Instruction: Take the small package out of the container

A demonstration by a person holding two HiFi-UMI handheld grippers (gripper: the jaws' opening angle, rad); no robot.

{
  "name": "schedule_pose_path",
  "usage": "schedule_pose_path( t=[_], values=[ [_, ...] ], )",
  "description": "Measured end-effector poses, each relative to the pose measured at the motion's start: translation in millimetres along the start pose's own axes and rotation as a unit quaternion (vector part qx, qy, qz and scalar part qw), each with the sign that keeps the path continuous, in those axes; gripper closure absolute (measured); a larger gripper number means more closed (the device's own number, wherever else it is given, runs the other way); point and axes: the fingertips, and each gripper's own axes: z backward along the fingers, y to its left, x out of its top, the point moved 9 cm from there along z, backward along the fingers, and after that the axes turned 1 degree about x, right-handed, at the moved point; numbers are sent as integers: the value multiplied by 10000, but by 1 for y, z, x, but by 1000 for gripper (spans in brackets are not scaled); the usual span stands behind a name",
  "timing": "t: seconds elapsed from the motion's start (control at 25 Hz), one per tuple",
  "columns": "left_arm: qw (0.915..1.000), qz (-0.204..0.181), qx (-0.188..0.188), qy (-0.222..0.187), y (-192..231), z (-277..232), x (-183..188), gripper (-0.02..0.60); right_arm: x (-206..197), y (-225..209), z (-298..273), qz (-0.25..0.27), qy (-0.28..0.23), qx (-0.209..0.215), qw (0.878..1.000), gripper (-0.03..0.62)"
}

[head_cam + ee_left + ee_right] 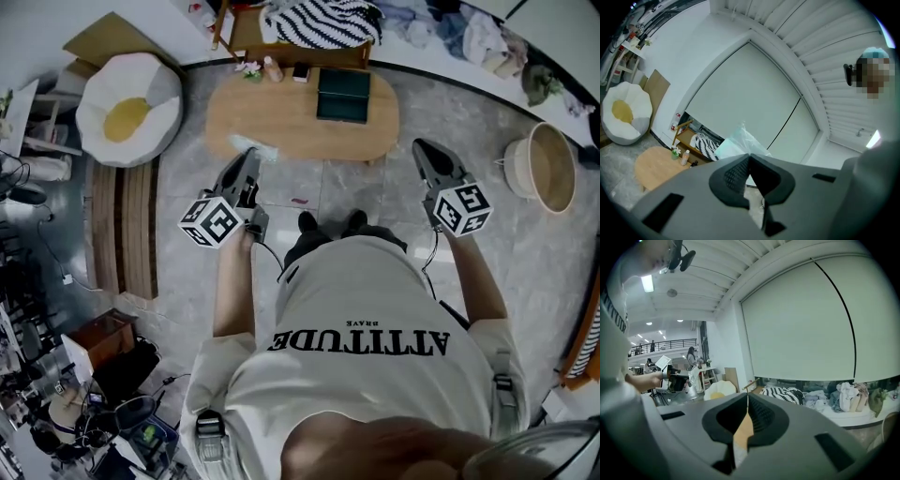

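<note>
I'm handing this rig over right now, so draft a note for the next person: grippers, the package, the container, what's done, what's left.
Left gripper: shut on the small package, a pale plastic bag poking past its tips.
Right gripper: shut, empty.
Container: dark box on the wooden table, ahead of the person.
Done: package is out of the container, held over the table's near edge.
Left: likely just setting it down; no spot is evident.

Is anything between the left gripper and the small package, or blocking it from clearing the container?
Nothing visible does. The left gripper is already shut on the small package. In the head view the package is out of the dark container on the wooden table and apart from it.
</note>
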Motion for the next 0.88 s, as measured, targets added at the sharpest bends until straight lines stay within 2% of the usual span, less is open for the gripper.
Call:
schedule_pose_path(
  t=[0.28,0.88],
  values=[
    [9998,-59,-126,-124,19,9,20,560,2,8,0,-60,-227,-284,9993,572],
    [9990,-152,-413,0,50,-7,49,560,24,20,-21,27,-338,-527,9980,574]
  ],
)
